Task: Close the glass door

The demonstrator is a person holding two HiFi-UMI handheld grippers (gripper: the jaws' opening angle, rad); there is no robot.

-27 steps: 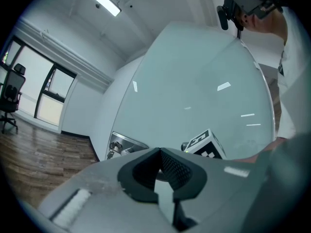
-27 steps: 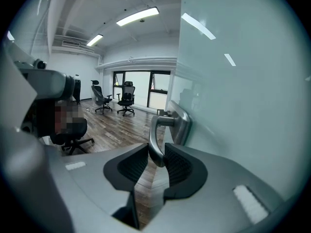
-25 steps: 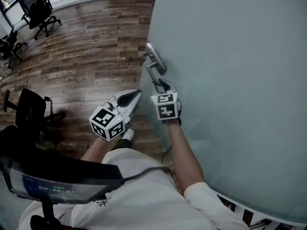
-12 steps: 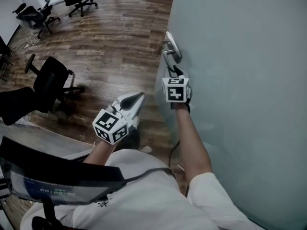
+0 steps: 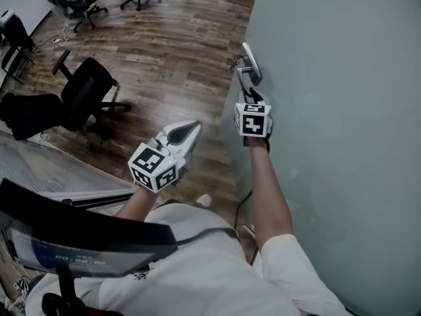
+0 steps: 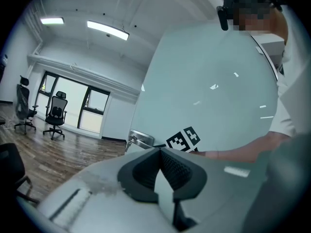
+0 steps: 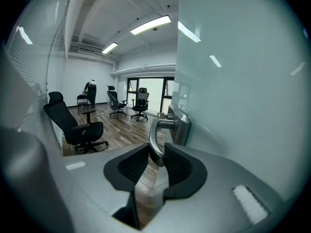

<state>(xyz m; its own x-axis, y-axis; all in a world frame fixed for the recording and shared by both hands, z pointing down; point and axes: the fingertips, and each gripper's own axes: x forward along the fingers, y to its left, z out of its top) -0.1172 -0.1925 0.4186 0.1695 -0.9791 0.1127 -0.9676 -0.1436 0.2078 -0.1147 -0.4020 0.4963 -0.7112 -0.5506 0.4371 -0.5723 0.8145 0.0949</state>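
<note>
Dark wood-plank office floor [image 5: 164,51] lies left of your right tool [image 7: 156,153], clamped on the curved silver metal lever handle [image 7: 152,139] of the frosted pale glass door [image 5: 342,110] just ahead, likely to steer it shut, while your left tool [image 6: 160,152] hangs closed, empty, nearby.

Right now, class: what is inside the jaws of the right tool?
The door handle: the right tool is clamped on its metal lever, which comes from a plate on the glass door. The faces that the pads press on are hidden.
</note>
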